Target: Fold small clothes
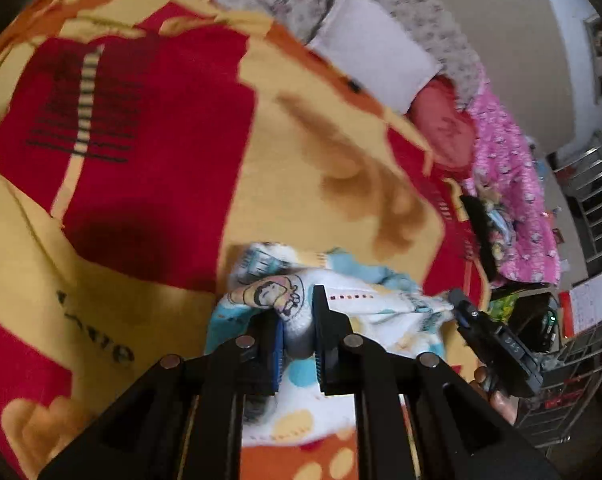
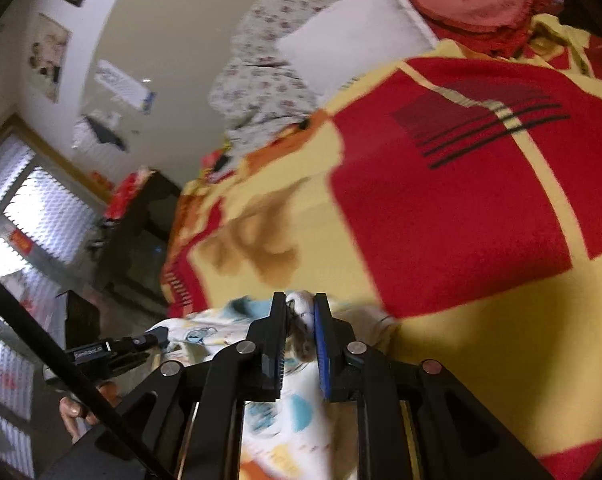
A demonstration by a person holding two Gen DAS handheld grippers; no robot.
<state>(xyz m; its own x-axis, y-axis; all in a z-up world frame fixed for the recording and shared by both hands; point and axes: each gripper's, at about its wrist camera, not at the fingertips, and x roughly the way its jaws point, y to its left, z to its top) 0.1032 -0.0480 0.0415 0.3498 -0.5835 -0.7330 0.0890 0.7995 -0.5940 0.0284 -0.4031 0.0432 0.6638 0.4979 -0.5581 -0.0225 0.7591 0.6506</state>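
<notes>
Baby garment (image 1: pixel 341 312), white with cartoon prints, hangs bunched just above the red and yellow blanket (image 1: pixel 161 160) on the bed. Left tool (image 1: pixel 297 320) is clenched on a fold of it, the cloth squeezed between both fingers. Right tool (image 2: pixel 299 316) grips another fold, and appears at 3 o'clock of the garment in the left view. Motion blur smears the prints; the garment's lower part is cut off behind the tools.

Small white garment (image 1: pixel 365 312), cartoon print, blue and yellow spots, bunched, lying on red-yellow blanket (image 1: pixel 161 184).
</notes>
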